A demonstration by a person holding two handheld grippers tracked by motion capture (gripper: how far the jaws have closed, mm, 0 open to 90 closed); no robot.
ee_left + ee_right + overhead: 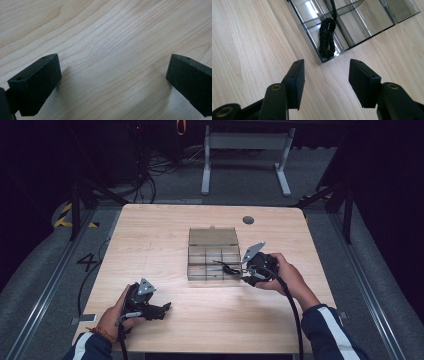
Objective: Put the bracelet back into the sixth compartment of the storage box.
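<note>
A clear plastic compartment box [213, 241] lies at the middle of the wooden table, its lid folded back. A black braided cord [227, 268] rests coiled in its near right corner compartment, one strand trailing over the divider. In the right gripper view the cord [327, 38] lies in the box [372, 23] just ahead of the jaws. My right gripper [248, 274] [325, 75] hovers open at that corner of the box, holding nothing. My left gripper [162, 309] [112, 72] stands wide open low over bare wood near the front left, well apart from the box.
A round grey grommet [248, 220] sits near the table's far edge. Bare wood [150, 240] stretches left of the box. Beyond the table stand another desk's white legs [206, 165] and cables on the floor.
</note>
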